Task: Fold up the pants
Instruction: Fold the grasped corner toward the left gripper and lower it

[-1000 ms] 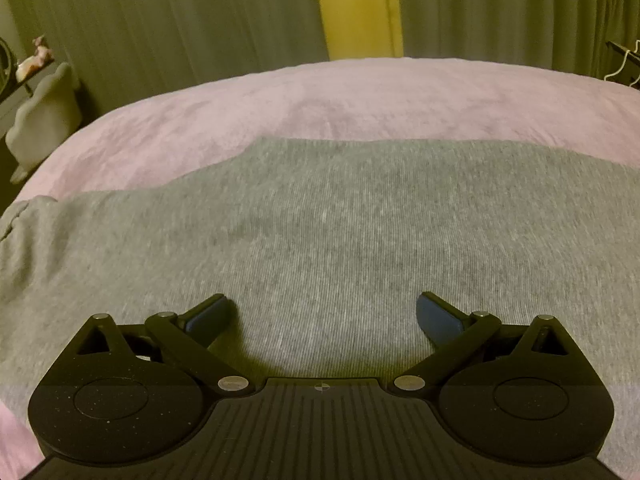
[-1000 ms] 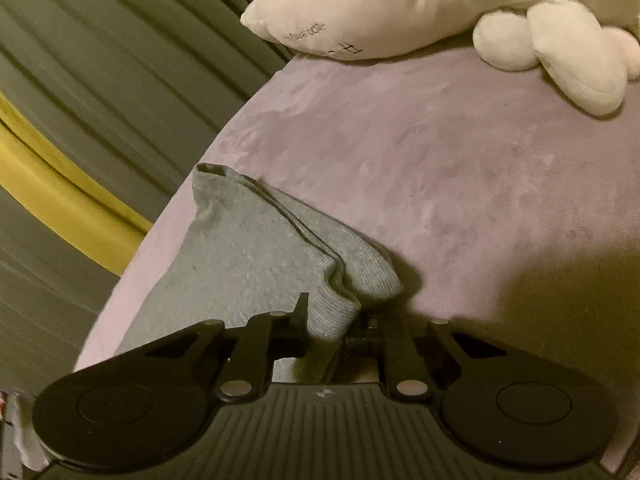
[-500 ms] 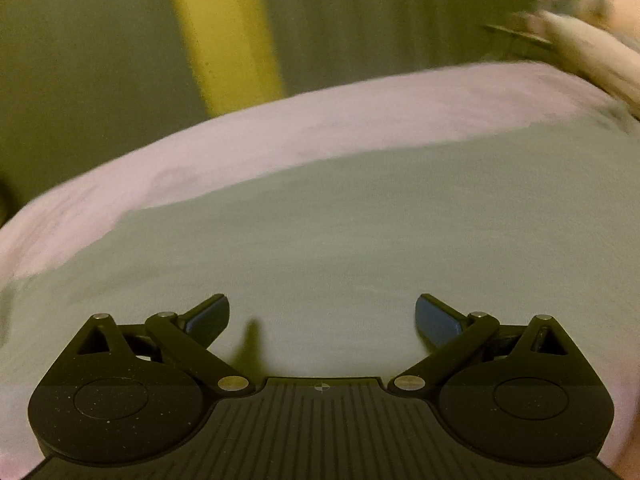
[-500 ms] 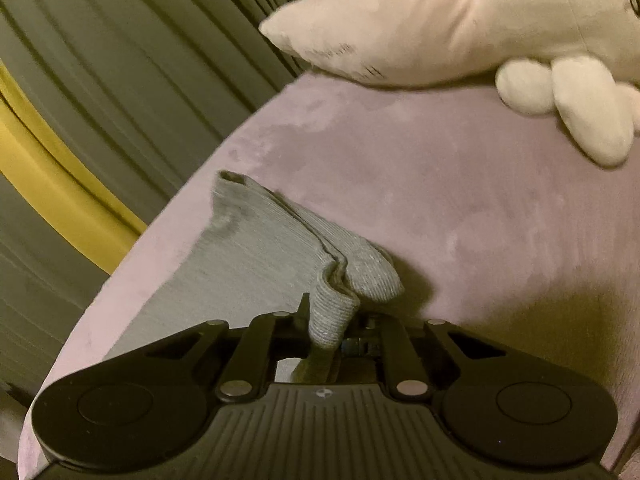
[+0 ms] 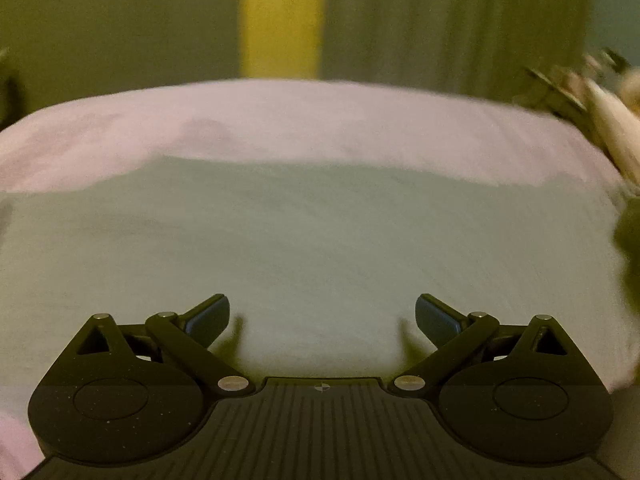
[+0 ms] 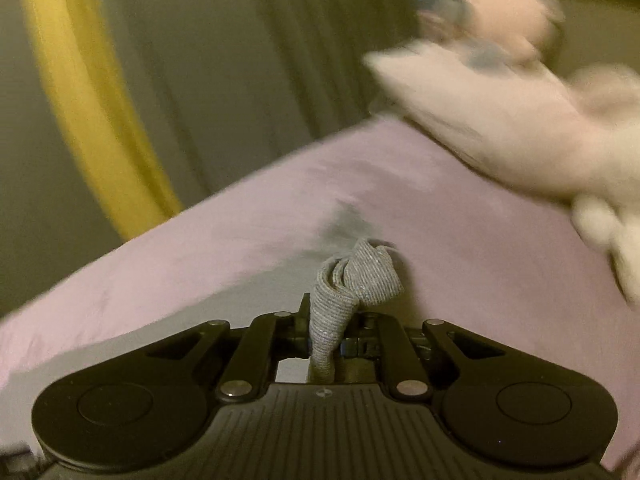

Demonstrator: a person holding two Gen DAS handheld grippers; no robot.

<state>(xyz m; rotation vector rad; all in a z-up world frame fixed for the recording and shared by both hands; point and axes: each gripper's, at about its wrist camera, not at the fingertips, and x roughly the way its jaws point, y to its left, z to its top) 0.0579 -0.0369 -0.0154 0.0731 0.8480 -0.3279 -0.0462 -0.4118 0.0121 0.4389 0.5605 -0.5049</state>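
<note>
Two grippers are in use. Right gripper (image 6: pixel 326 344): clamped on a bunched end of the pants (image 6: pixel 352 280), which rises directly ahead between its fingers, lifted off the pink bed (image 6: pixel 480 240). Left gripper (image 5: pixel 322 316): fingers spread wide, nothing held, low over the flat grey pants (image 5: pixel 320 232), whose long axis runs left-right across its view. Judgement: the right gripper carries the fold; the left is placed to pin the flat cloth. Beyond: one blurred plush toy (image 6: pixel 520 120), one curtain (image 5: pixel 440 20) with one yellow stripe (image 5: pixel 280 16).
</note>
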